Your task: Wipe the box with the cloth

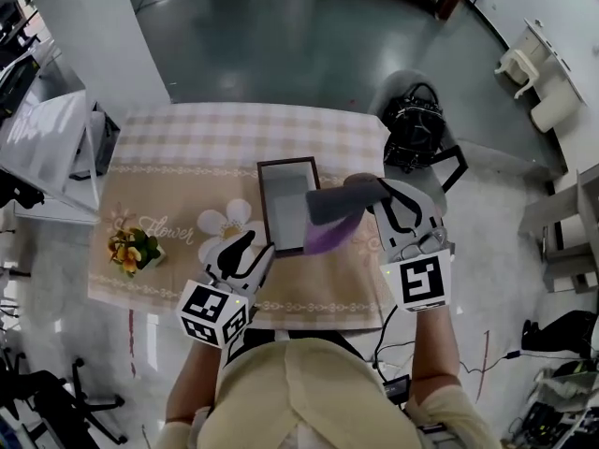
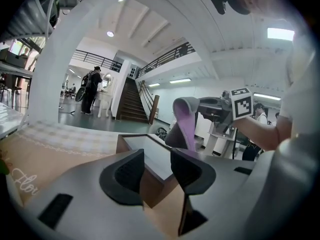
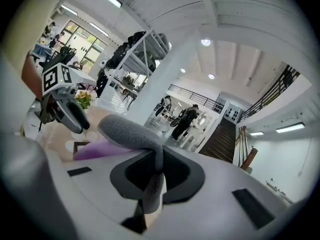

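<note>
Grey-and-purple cloth [image 3: 127, 128] is clamped between the fingers of the right gripper [image 3: 154, 181], flopping limp over them: soft, light, best held by a bunched edge. It hangs over the right side of the box [image 1: 281, 202], shallow, dark-rimmed, flat on the surface [image 1: 168, 157]. Box looks stiff but light and may slide; left gripper [image 2: 157, 170], fingers narrowly apart and empty at its near corner, could brace the rim.

A checked tablecloth [image 1: 215, 138] with a flower print covers the table. A small potted plant [image 1: 133, 250] stands near its left edge. A black handbag [image 1: 414, 125] sits just off its far right corner.
</note>
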### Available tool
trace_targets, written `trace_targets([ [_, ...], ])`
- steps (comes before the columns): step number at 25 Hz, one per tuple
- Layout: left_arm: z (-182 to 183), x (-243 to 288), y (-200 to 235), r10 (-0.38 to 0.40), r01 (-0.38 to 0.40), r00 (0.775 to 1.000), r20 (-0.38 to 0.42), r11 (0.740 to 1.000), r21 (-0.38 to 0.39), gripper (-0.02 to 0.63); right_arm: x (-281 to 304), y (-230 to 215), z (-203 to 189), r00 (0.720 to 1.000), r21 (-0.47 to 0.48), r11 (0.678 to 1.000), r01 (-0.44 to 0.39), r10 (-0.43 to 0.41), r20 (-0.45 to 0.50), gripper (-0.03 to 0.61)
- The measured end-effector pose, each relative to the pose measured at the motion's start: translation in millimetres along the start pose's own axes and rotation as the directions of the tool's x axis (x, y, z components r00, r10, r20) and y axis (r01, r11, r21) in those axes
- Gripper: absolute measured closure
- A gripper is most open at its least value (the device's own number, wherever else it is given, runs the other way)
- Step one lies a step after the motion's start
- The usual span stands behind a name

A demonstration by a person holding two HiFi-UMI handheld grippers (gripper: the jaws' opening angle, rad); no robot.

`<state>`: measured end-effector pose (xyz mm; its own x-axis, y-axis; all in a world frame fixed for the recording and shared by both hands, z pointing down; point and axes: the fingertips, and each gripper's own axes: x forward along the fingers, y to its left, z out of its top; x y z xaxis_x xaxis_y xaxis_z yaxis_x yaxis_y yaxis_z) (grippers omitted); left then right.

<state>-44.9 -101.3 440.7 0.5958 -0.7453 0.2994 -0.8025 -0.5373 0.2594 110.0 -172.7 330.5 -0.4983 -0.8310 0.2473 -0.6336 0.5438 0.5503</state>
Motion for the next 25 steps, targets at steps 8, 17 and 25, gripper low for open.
trace_targets([
  [8, 4, -9, 19, 0.072, -0.072, 0.997, 0.026, 0.997, -0.027, 0.446, 67, -39, 44, 0.992, -0.064, 0.998, 0.022, -0.014, 0.128, 0.540],
  [17, 5, -21, 39, 0.154, -0.151, 0.987, 0.041, 0.987, -0.054, 0.446, 142, -21, 89, 0.955, -0.140, 0.990, 0.033, 0.011, 0.296, 0.540],
  [25, -6, -23, 37, 0.214, -0.211, 0.977, 0.027, 0.974, -0.078, 0.446, 181, 29, 66, 0.919, -0.213, 0.946, -0.244, 0.296, 0.261, 0.540],
])
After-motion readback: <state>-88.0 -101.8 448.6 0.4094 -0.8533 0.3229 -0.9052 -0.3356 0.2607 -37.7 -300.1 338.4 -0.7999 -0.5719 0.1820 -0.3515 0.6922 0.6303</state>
